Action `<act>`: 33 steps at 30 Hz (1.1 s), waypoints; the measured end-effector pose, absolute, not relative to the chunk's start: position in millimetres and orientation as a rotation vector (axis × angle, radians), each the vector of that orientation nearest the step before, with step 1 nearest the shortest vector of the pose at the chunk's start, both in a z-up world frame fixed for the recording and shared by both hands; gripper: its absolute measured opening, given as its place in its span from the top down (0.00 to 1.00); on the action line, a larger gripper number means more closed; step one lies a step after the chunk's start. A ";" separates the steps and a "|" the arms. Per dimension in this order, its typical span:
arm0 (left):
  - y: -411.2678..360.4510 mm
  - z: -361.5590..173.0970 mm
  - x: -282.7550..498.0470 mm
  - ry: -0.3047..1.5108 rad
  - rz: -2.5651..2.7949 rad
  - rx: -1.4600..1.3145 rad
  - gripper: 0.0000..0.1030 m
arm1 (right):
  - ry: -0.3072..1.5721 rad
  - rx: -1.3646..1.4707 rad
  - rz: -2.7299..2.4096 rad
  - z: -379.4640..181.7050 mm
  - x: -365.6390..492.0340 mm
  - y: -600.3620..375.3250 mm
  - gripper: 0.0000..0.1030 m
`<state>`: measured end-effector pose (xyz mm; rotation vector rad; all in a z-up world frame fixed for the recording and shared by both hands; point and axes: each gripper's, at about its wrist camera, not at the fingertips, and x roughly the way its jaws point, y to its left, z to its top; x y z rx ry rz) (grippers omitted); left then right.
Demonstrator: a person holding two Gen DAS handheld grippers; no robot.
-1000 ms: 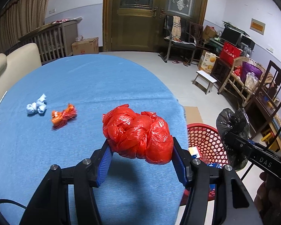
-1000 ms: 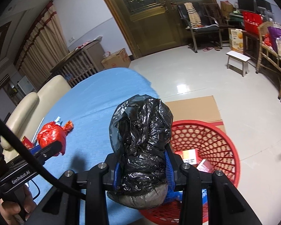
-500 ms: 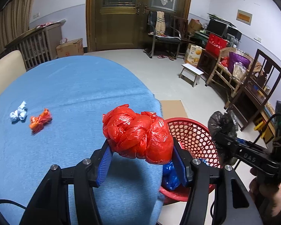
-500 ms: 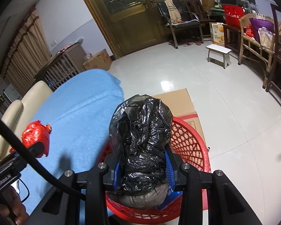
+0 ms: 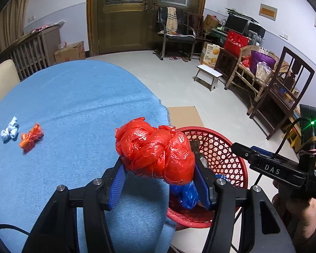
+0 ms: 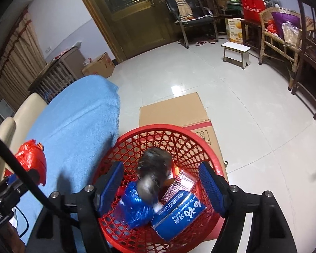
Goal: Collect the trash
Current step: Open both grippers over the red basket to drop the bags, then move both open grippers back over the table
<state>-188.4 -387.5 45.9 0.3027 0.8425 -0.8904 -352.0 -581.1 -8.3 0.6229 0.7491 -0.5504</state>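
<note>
My left gripper (image 5: 159, 164) is shut on a crumpled red plastic bag (image 5: 155, 154), held over the right edge of the blue-clothed table (image 5: 73, 105), beside the red mesh basket (image 5: 231, 147). My right gripper (image 6: 161, 168) hangs over the basket (image 6: 200, 139) with its jaws opening. A black bag (image 6: 153, 168), blurred, drops free between and below them. A blue bag (image 6: 137, 208), a blue toothpaste box (image 6: 179, 215) and a pink pack (image 6: 179, 185) lie in the basket. An orange wrapper (image 5: 30, 139) and a white-blue wad (image 5: 9, 130) remain on the table at the left.
Flat cardboard (image 6: 172, 109) lies under the basket on the tiled floor. A white stool (image 6: 236, 52), a wicker bench (image 5: 252, 73) and dark chairs (image 5: 284, 88) stand to the right. A cream chair (image 6: 21, 116) sits at the table's far side.
My right gripper came over the basket, opened and let the black bag go; it now falls into the basket. My left gripper moved towards the basket, still holding the red bag.
</note>
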 end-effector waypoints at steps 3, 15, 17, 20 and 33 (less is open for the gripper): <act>-395.2 44.1 -190.9 0.848 -0.917 0.311 0.41 | 0.724 0.647 -0.567 -5.1 -359.3 -587.3 0.25; -428.7 33.5 -213.7 0.906 -1.070 0.364 0.34 | 0.658 0.750 -0.656 -4.0 -392.4 -618.9 0.25; -434.8 29.0 -213.7 0.934 -1.071 0.374 0.24 | 0.652 0.769 -0.658 -4.9 -395.9 -621.9 0.25; -433.8 23.5 -210.7 0.973 -1.079 0.348 0.23 | 0.649 0.773 -0.653 -4.5 -396.4 -621.3 0.25; -374.9 37.7 -167.7 0.977 -0.983 0.151 0.23 | 0.652 0.746 -0.615 0.6 -381.7 -603.3 0.25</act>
